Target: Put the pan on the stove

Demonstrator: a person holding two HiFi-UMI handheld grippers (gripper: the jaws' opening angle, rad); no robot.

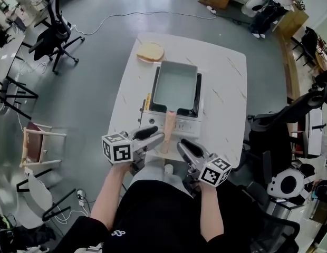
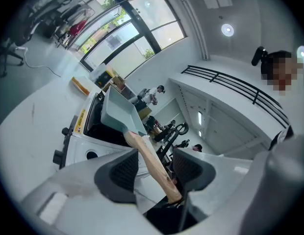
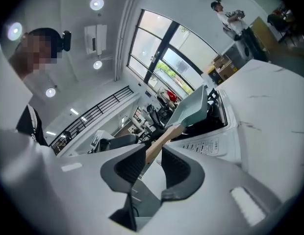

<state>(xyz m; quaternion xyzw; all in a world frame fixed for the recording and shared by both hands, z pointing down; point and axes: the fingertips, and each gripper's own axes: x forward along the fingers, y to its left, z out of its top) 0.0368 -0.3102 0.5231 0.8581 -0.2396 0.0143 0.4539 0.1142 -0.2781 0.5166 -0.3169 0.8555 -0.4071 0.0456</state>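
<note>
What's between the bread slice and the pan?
Nothing: only bare white table separates bread slice from pan, per the head view.

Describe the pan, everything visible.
The pan is rectangular, pale blue-green, apparently coated metal, and empty, with a straight wooden handle. It sits on the white stove, handle pointing at the person. The handle's end lies between the open left tongs; the right tongs are just beside it.

pan: on stove, wooden handle sticking out front
left gripper: tips at handle
bread: table far-left corner
</note>
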